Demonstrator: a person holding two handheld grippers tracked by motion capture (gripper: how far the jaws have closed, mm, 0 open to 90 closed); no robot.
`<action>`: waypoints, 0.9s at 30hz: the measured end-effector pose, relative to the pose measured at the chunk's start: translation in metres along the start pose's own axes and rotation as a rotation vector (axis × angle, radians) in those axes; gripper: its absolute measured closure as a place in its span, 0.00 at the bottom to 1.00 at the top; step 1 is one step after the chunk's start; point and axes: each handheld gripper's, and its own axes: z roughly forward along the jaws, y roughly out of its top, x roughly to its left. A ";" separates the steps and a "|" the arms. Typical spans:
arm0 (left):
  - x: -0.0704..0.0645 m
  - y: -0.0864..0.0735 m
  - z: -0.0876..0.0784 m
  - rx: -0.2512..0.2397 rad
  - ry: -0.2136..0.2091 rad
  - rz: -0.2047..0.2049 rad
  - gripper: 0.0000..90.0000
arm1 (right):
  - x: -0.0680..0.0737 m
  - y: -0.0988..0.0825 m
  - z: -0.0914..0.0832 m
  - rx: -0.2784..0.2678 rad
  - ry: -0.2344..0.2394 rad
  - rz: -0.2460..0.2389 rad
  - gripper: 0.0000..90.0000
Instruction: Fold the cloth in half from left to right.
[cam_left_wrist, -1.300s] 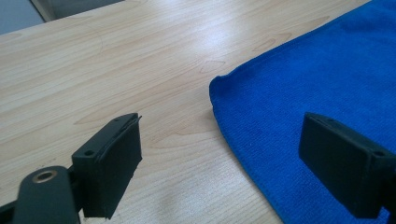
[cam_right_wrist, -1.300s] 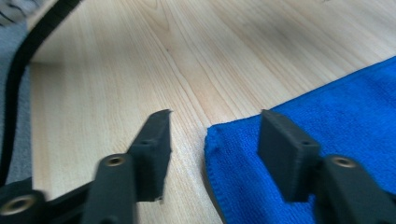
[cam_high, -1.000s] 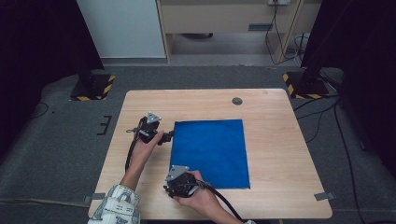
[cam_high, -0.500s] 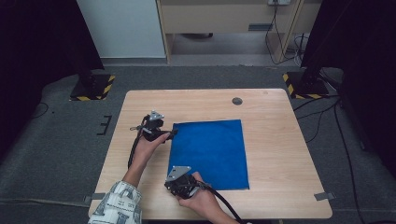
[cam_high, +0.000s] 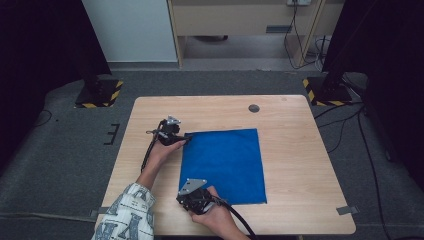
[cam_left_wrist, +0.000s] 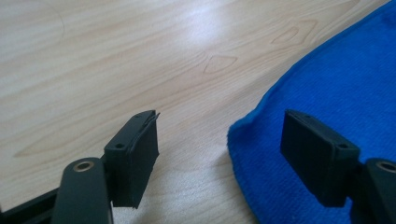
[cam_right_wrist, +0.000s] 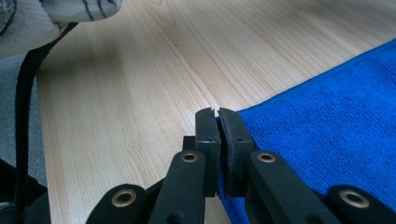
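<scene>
High view: the blue cloth (cam_high: 222, 165) lies flat on the wooden table (cam_high: 300, 150), and I work its left edge from both ends. My left gripper (cam_high: 186, 138) has come across from a second ago and now sits at the cloth's far left corner; its jaws have just been closing. My right gripper (cam_high: 187, 197) stays at the near left corner, where its jaws have snapped shut within the last second.

Left gripper view: my jaws stand apart, one pad (cam_left_wrist: 135, 156) over bare wood, the other over the cloth (cam_left_wrist: 336, 93). The rounded corner lies between them, not yet pinched.

Right gripper view: my jaws are pressed together on the cloth's (cam_right_wrist: 327, 116) corner, a sliver of blue showing between the pads (cam_right_wrist: 232, 135). My sleeve (cam_right_wrist: 56, 14) shows at the top left.

What it means, as I judge it: one corner is secured, the other is about to be. Once the left jaws finish closing on their corner, I can lift that edge and fold or carry the cloth. Lifting early would drag it crooked.
</scene>
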 end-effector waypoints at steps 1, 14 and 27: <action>0.002 -0.001 0.001 0.008 0.001 -0.005 0.31 | 0.000 0.000 0.000 0.000 0.000 0.000 0.97; 0.000 -0.004 0.007 0.029 -0.002 0.037 0.58 | 0.002 0.001 -0.003 -0.008 0.005 0.000 0.97; -0.004 0.004 0.001 -0.014 -0.029 0.035 0.98 | 0.004 0.000 -0.004 -0.006 0.000 -0.013 0.96</action>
